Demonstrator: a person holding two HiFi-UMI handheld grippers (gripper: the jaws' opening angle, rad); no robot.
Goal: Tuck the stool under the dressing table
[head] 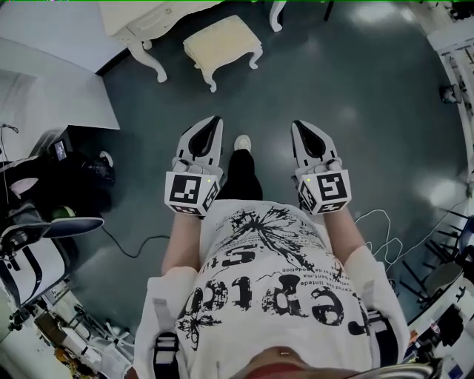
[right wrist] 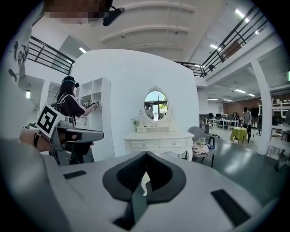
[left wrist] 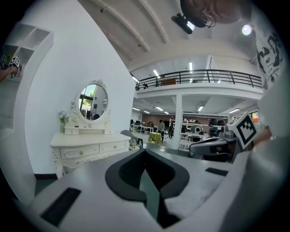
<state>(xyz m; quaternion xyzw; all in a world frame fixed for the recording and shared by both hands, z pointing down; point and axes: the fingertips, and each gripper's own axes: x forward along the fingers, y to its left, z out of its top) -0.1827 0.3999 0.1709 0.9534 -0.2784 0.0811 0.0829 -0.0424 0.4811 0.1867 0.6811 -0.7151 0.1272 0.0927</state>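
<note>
The cream cushioned stool (head: 222,44) stands on the dark floor, out in front of the white dressing table (head: 141,18) at the top left and a little to its right. My left gripper (head: 215,122) and right gripper (head: 298,126) are held side by side at waist height, well short of the stool. Each is shut with nothing in it. In the left gripper view the dressing table (left wrist: 90,147) with its oval mirror (left wrist: 93,102) is to the left of the jaws. In the right gripper view the table (right wrist: 158,138) is straight ahead. The jaws hide the stool there.
Black bags and equipment (head: 44,207) crowd the floor at left. White cables (head: 378,222) trail at right. My shoe (head: 242,142) shows between the grippers. A grey chair (right wrist: 204,140) stands right of the table, and a person (right wrist: 70,106) works at white shelves on the left.
</note>
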